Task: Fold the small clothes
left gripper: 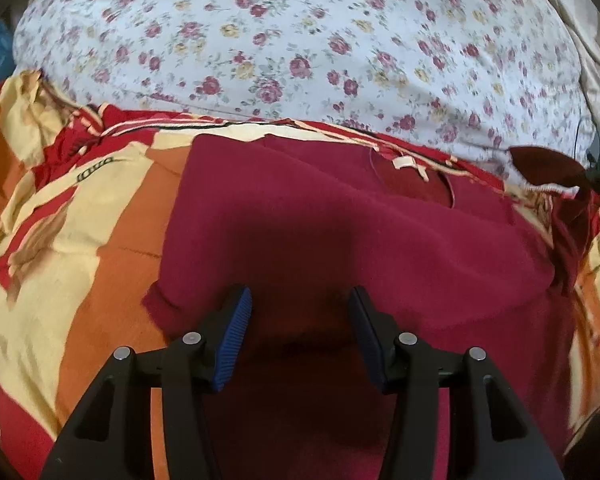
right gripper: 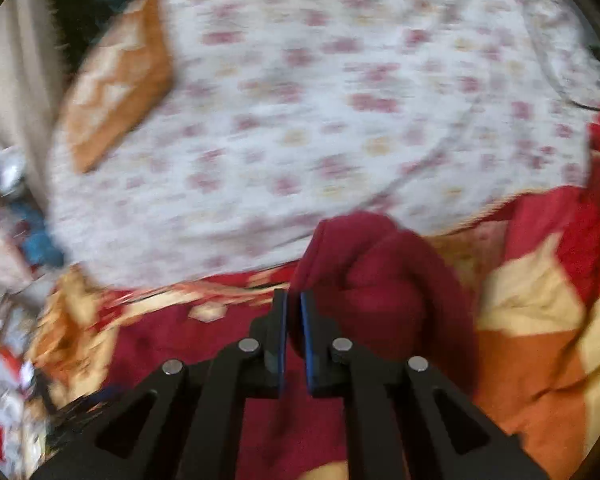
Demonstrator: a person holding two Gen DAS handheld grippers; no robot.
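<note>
A maroon garment [left gripper: 340, 232] lies spread on a red, orange and cream bedcover [left gripper: 80, 240], with a pale label [left gripper: 404, 162] at its neck. My left gripper [left gripper: 299, 292] hovers over the garment's near part, open, its blue pads [left gripper: 236, 336] apart with nothing between them. At the right edge of that view a flap of the garment [left gripper: 548, 168] is lifted. In the blurred right wrist view my right gripper [right gripper: 294, 294] is shut on a fold of the maroon garment [right gripper: 364, 272], which bunches up past the fingertips and hangs below them.
A white floral sheet [left gripper: 300, 40] covers the bed beyond the bedcover. An orange patterned cushion [right gripper: 120, 80] lies on it at the far side. A beige curtain [left gripper: 592, 68] hangs at the right. Blurred clutter [right gripper: 8, 320] sits off the bed's edge.
</note>
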